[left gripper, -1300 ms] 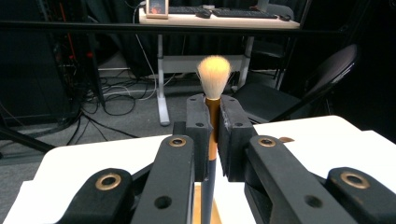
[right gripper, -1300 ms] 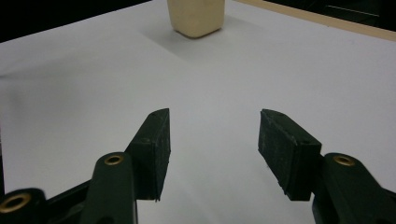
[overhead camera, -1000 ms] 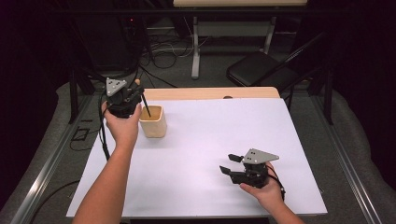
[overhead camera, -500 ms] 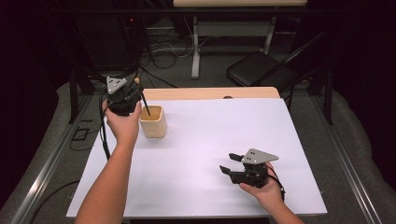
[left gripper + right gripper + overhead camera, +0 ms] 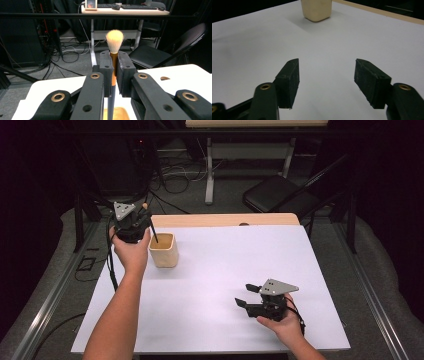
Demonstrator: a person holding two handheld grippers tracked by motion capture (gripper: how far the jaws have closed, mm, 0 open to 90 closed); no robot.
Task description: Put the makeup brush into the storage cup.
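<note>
My left gripper (image 5: 143, 215) is at the table's far left, above a beige cup (image 5: 164, 251), shut on a brush. The brush's dark handle (image 5: 154, 234) slants down into the cup's mouth. In the left gripper view the pads (image 5: 107, 72) clamp the gold ferrule, the cream bristles of the brush (image 5: 114, 37) stand above them, and the cup (image 5: 117, 113) lies below. My right gripper (image 5: 244, 295) rests low over the white table near the front right. Its jaws (image 5: 327, 72) have just been opening, with nothing between them, and they point toward the cup (image 5: 316, 8).
The white table top (image 5: 225, 265) has a wooden strip (image 5: 225, 220) along its far edge. Beyond it are a black chair (image 5: 280, 195), a desk frame (image 5: 210, 175) and floor cables (image 5: 170, 182). Metal rails (image 5: 45, 305) run along both sides of the table.
The right gripper's jaws stand a little wider apart than before. The left hand and the brush have barely shifted.
</note>
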